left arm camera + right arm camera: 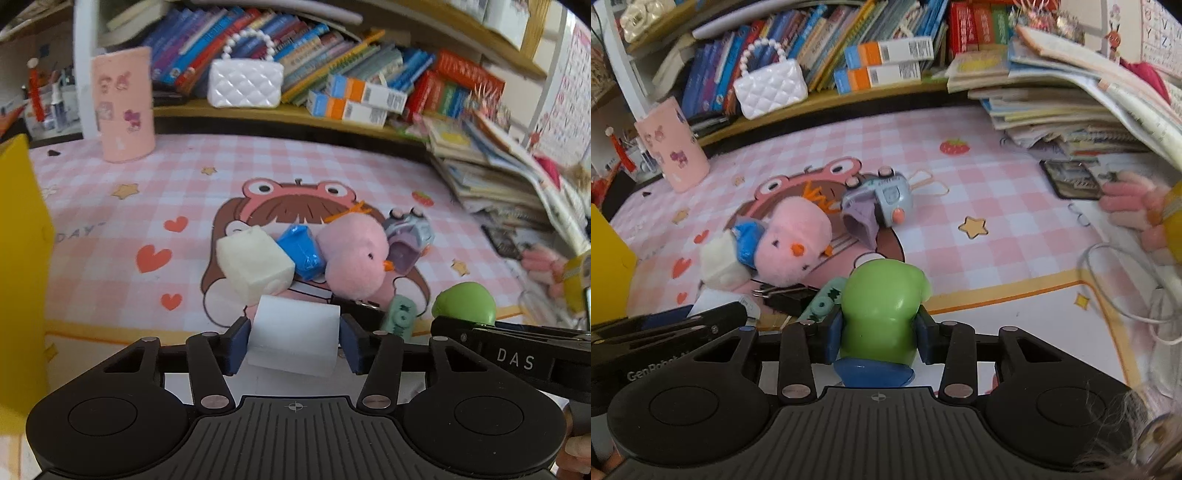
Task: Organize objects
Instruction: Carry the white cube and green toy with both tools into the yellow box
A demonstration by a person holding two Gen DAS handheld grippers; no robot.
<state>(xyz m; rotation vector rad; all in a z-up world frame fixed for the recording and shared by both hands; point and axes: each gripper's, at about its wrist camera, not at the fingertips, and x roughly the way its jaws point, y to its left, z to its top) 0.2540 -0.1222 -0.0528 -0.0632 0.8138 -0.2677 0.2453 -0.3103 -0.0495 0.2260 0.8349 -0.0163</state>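
Observation:
My left gripper (293, 338) is shut on a white rectangular block (293, 334), held just above the pink checked desk mat (110, 229). My right gripper (881, 330) is shut on a green toy figure with a blue base (881, 310); its green top also shows in the left wrist view (465, 304). Ahead on the mat lie a cream cube toy (255, 264), a blue packet (301, 251), a pink plush chick (354, 256), a grey-purple toy camera (406, 236) and a mint tape dispenser (400, 317). A black binder clip (786, 295) lies by the dispenser.
A yellow box (20, 280) stands at the left edge. A pink pen holder (123, 105) and a white quilted handbag (245, 83) stand at the back by a shelf of books. A stack of books (1052, 99) is at the right, with a clear cup (1126, 284) nearby.

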